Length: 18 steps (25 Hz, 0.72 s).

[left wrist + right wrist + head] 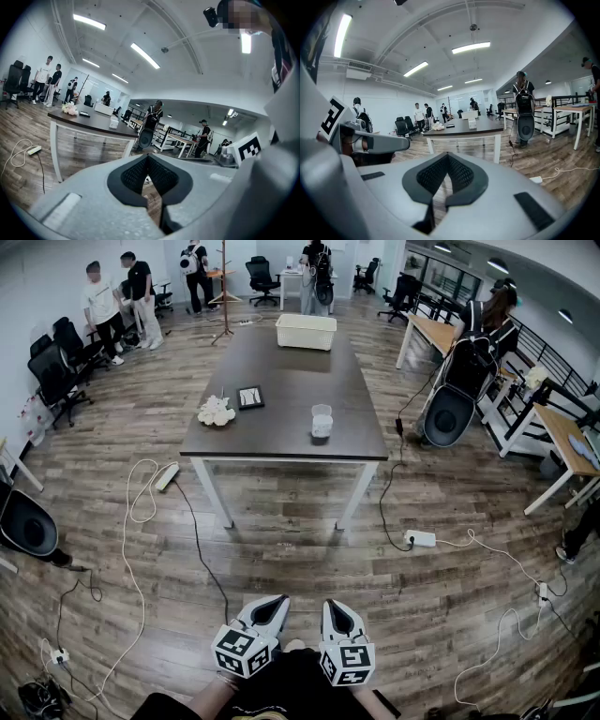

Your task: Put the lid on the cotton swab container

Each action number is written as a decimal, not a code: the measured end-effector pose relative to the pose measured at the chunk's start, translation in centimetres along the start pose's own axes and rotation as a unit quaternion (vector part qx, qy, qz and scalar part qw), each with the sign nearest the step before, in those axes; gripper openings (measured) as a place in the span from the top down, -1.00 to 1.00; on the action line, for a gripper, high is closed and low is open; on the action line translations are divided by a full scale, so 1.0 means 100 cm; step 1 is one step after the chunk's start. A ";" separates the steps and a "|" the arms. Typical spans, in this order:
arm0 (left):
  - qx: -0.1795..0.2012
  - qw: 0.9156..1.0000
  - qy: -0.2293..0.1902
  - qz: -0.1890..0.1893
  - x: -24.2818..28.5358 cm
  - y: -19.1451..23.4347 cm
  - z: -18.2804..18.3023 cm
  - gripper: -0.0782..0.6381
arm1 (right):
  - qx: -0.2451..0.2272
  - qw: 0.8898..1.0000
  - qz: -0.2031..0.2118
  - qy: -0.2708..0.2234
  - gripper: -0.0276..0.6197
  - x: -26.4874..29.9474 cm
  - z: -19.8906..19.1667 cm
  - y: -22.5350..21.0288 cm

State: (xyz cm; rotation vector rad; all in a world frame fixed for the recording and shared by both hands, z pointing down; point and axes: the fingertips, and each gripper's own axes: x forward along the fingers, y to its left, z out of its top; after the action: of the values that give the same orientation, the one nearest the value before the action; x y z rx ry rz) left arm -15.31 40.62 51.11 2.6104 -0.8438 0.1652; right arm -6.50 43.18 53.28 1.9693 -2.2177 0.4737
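Cotton swab container [322, 421] upright on table [281, 362]; left hand-held gripper [277, 599], right hand-held gripper [331, 605] closed, empty.

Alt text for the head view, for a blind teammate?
The left gripper and right gripper are shut and empty at the bottom edge, far from a dark table. On it stand a clear container, a white fluffy pile, a dark square item and a white bin.

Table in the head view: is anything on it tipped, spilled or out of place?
Nothing is tipped or spilled. The container stands upright near the table's right edge, and the bin sits square at the far end. Only the loose white heap at the left edge looks untidy; it is too small to identify.
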 end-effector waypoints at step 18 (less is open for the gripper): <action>0.016 0.999 0.019 0.021 0.012 0.015 -0.008 0.76 | 0.021 0.999 0.024 -0.007 0.90 0.012 -0.002 0.001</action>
State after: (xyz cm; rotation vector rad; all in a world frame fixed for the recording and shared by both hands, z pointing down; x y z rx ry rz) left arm -15.17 39.18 52.64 2.6118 -0.8892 0.2413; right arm -6.82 42.08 53.83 1.9496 -2.2873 0.5180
